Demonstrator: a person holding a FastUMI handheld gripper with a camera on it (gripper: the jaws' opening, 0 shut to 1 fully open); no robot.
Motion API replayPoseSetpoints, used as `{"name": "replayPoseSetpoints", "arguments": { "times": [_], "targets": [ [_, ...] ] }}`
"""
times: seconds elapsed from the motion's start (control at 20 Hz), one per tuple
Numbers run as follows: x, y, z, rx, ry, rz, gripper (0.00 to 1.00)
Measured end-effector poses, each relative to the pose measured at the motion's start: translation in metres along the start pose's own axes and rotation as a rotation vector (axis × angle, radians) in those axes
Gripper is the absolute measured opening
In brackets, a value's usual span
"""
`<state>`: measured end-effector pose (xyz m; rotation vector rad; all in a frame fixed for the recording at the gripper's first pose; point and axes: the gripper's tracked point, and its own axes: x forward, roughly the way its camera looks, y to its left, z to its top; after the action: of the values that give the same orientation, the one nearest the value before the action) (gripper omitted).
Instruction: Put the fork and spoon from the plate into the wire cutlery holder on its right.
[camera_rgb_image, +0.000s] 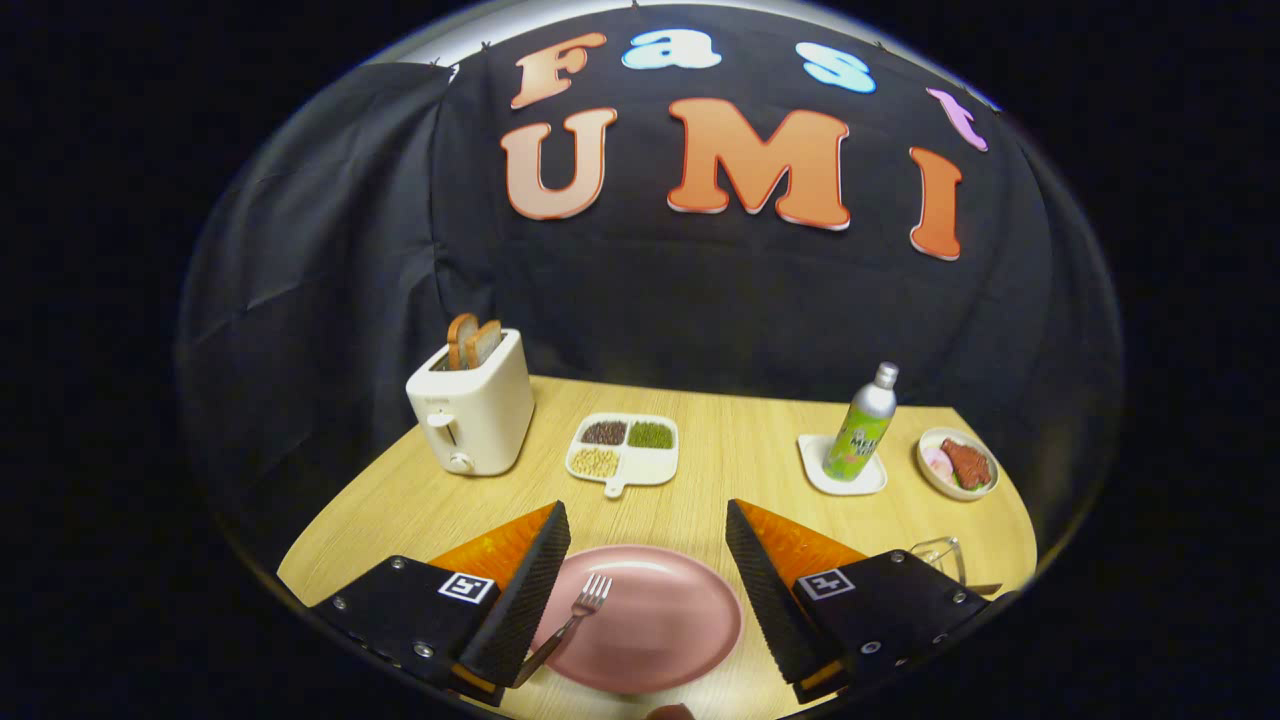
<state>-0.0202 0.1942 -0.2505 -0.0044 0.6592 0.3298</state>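
Fork lies on plate between the open claw's fingers.

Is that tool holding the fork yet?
No. The tool is open, its fingers wide apart above the pink plate, where the fork lies.
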Motion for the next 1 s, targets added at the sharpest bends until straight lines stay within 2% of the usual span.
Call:
{"name": "replayPoseSetpoints", "arguments": {
  "times": [0.4,0.6,0.7,0.85,1.0],
  "targets": [
    [0.016,0.029,-0.114,0.010,0.369,0.009,0.94],
    [0.021,0.037,-0.135,-0.020,0.441,0.016,0.95],
    [0.018,0.050,-0.143,-0.008,0.473,0.070,0.94],
    [0.015,0.046,-0.151,-0.016,0.509,0.059,0.77],
    [0.014,0.039,-0.156,0.021,0.535,0.044,0.69]
  ]
}}
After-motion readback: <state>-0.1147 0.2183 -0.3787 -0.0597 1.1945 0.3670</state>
